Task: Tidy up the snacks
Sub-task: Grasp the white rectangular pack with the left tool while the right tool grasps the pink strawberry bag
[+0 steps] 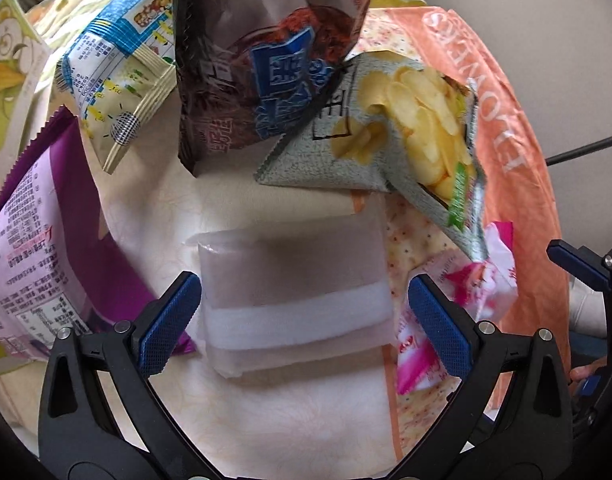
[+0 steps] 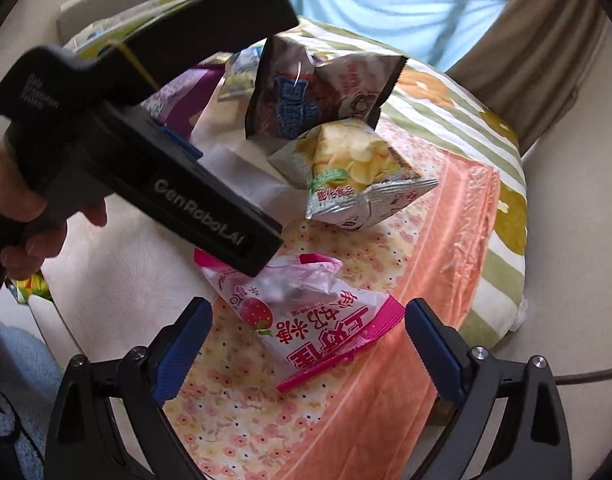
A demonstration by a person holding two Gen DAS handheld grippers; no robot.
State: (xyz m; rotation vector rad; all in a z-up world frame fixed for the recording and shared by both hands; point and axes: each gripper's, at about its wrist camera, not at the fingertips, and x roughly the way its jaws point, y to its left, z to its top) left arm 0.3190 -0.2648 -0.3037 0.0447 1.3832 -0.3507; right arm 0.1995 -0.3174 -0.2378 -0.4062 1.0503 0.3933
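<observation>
Left wrist view looks down between the left gripper [image 1: 301, 324], its 2 blue-padded fingers [image 1: 169, 320] spread wide and gripping nothing. Between them on the cream blanket [image 1: 285, 420] lies a translucent white packet [image 1: 293, 300], close to both pads, though contact cannot be told. Just right of it sits the pink strawberry snack bag [image 1: 466, 300], and to the left a purple bag [image 1: 37, 272] lies printed side up. Farther out, a grey potato chip bag [image 1: 386, 132], a dark brown bag with blue lettering [image 1: 265, 60] and a blue and yellow bag [image 1: 117, 72] crowd together, the brown one overlapping the chip bag.

From the right wrist camera, the right gripper [image 2: 306, 348] also stands wide open and empty, hanging above the pink strawberry snack bag [image 2: 306, 320], which rests on an orange floral cloth [image 2: 426, 260]. A hand [image 2: 21, 208] holds the black body of the left gripper [image 2: 165, 168] over the bag's far end.
</observation>
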